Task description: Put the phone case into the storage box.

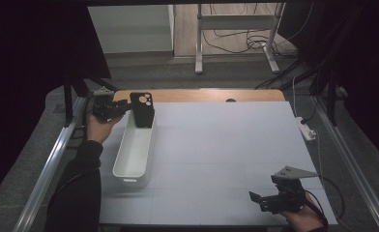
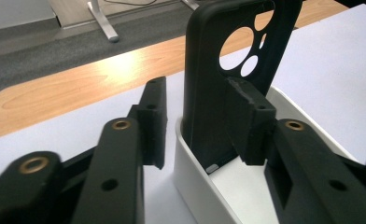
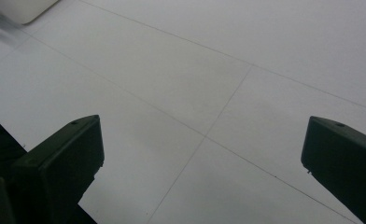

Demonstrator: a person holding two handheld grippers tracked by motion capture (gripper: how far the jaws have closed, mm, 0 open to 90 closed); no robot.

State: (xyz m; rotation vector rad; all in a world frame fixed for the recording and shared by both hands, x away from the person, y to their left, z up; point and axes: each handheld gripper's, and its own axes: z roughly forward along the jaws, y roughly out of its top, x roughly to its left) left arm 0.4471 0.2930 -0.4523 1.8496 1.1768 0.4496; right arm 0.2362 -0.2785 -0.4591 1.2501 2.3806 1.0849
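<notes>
At the far left, the left gripper (image 2: 200,126) is spread wide — a black phone case (image 2: 228,84) is stood upright in the white tray's (image 1: 134,154) far end, unclamped. Near right, the right gripper (image 1: 269,199) is held released over the desk (image 1: 226,145).

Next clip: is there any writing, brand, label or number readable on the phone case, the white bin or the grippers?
None can be read.
Phone case: plain black, no print visible.
White bin: no label visible.
Left gripper and right gripper: no markings visible.
</notes>
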